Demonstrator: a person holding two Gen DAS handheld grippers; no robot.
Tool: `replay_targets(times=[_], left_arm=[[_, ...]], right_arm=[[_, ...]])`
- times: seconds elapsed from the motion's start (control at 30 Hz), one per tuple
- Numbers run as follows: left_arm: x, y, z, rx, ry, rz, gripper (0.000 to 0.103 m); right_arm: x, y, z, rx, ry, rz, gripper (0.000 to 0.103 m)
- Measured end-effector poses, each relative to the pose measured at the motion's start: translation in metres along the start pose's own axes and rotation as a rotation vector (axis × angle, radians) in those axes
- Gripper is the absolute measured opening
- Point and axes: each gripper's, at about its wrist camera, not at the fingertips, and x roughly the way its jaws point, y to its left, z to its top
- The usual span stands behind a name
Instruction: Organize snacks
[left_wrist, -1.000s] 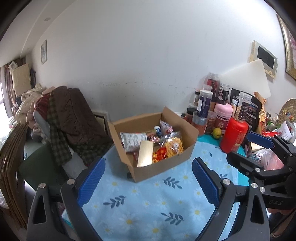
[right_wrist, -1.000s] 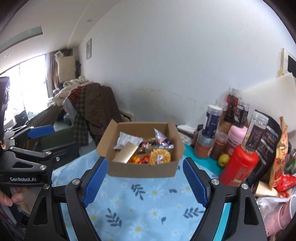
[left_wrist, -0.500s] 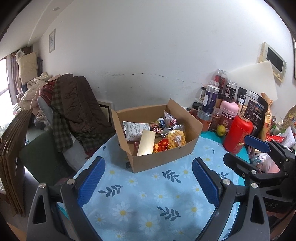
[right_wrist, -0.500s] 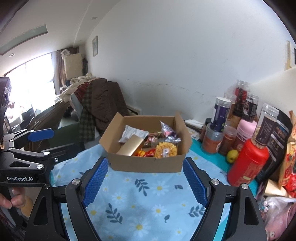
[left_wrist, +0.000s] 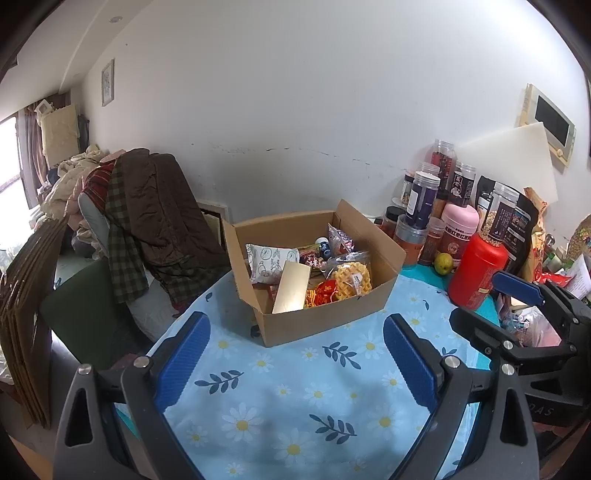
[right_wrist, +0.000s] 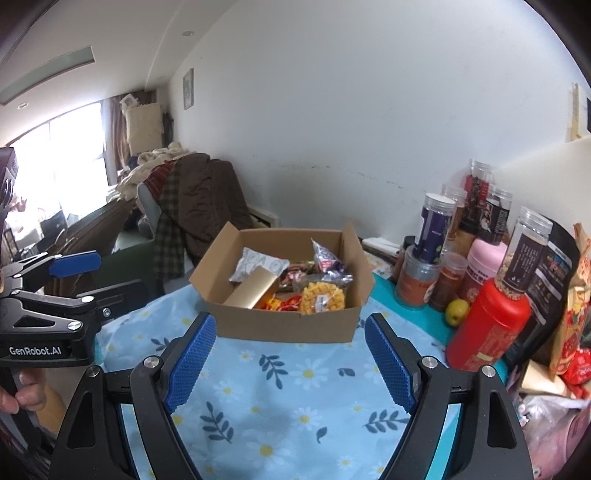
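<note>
Snacks in an open cardboard box (left_wrist: 325, 317) on the daisy-print table (left_wrist: 295, 398) — both grippers short of it.

Left gripper (left_wrist: 295, 354) and right gripper (right_wrist: 291, 350) hover before the box, fingers spread and empty. Inside the box: a gold pack (left_wrist: 291, 288), a white pouch (left_wrist: 269, 262), a yellow waffle snack (left_wrist: 351, 278). Right of the box stand a red bottle (left_wrist: 476, 273) and 1 green fruit (left_wrist: 443, 263).
</note>
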Motion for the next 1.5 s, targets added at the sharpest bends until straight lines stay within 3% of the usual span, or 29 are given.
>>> replay_targets(times=[1.5], left_arm=[[0.0097,0.0017,-0.0024,0.032,0.045,0.040,0.097]], right_arm=[[-0.0004,-0.0094,-0.0003,-0.001,0.006,-0.040,0.086]])
